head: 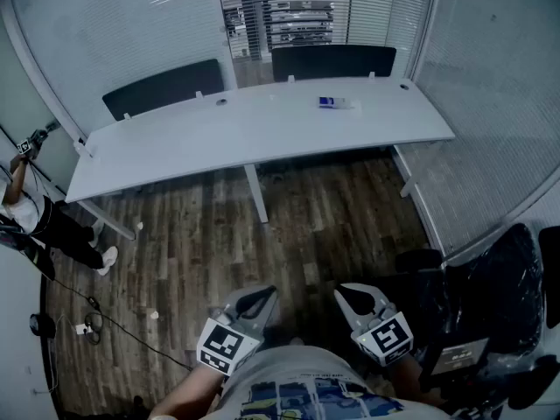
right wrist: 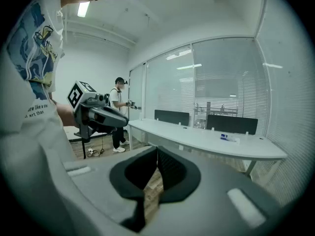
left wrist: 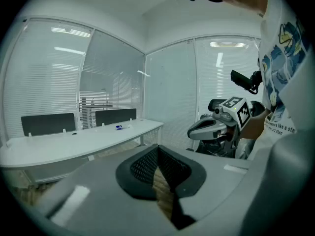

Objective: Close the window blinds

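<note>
Window blinds [head: 114, 24]: white horizontal-slat blinds hanging on the glass walls behind and beside the table. They are well apart from both sets of fingers and nothing touches them. The narrow middle section [head: 280, 7] has its slats turned open, with shelving visible through it. The wider sections on either side read as flat, finely lined white.
Floor [head: 324, 226]: dark, matte wood planks with a thin black cable [head: 114, 322] trailing across them at the left.
Table [head: 262, 129]: long, smooth, white and gently curved, on slim white legs, between the grippers and the blinds.
Wrapped bulk [head: 490, 296]: a glossy, crinkled, black plastic-covered shape on the floor at the right.
Panels [head: 166, 86]: two flat black rectangles standing side by side behind the table's far edge.
Bystander [head: 44, 217]: a person in a white top and dark trousers at the far left.
Left gripper [head: 254, 303]: grey moulded shell, held low and close to the wearer. Its black mesh-textured fingers [left wrist: 142, 163] are pressed together at the tips and hold nothing.
Right gripper [head: 354, 297]: matching grey shell beside the left one. Its black fingers [right wrist: 172, 168] meet at the tips and are empty.
Marker cubes [head: 219, 346]: a white cube with black square patterns on each gripper.
Small object [head: 335, 102]: blue and white, lying flat on the table's right half. Its kind cannot be made out.
</note>
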`<act>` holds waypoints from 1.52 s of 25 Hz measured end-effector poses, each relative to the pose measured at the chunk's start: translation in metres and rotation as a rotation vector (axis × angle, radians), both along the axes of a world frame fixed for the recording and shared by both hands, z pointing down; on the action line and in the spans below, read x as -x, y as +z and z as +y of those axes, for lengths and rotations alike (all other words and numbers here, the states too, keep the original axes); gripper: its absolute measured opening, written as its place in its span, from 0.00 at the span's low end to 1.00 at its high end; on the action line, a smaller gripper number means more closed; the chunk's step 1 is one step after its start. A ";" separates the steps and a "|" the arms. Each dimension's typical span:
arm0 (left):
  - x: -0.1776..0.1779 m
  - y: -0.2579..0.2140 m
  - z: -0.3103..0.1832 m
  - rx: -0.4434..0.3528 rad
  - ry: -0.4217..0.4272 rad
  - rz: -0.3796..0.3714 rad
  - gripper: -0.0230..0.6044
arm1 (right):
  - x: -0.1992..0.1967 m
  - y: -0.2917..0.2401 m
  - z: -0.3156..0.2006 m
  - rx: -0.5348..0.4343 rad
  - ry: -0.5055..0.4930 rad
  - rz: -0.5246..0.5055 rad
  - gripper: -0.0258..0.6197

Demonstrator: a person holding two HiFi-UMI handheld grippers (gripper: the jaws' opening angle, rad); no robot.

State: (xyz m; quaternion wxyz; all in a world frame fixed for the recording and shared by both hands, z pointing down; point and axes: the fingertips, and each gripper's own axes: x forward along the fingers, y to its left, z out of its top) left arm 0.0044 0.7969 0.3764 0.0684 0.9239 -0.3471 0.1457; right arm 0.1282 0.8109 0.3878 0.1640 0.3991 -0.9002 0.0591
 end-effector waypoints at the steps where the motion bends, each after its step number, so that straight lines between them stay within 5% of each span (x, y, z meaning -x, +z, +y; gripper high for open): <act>1: 0.000 -0.001 -0.001 -0.007 0.008 -0.001 0.04 | 0.001 0.000 -0.001 -0.004 -0.001 0.004 0.05; 12: 0.031 -0.001 -0.030 -0.028 0.023 0.010 0.04 | 0.035 -0.002 -0.031 -0.018 -0.027 0.028 0.05; 32: 0.181 0.009 -0.121 -0.011 0.059 0.001 0.04 | 0.191 -0.003 -0.118 -0.040 0.009 -0.007 0.05; 38: 0.184 0.014 -0.144 -0.010 0.047 0.017 0.04 | 0.196 0.007 -0.140 -0.003 0.003 0.014 0.06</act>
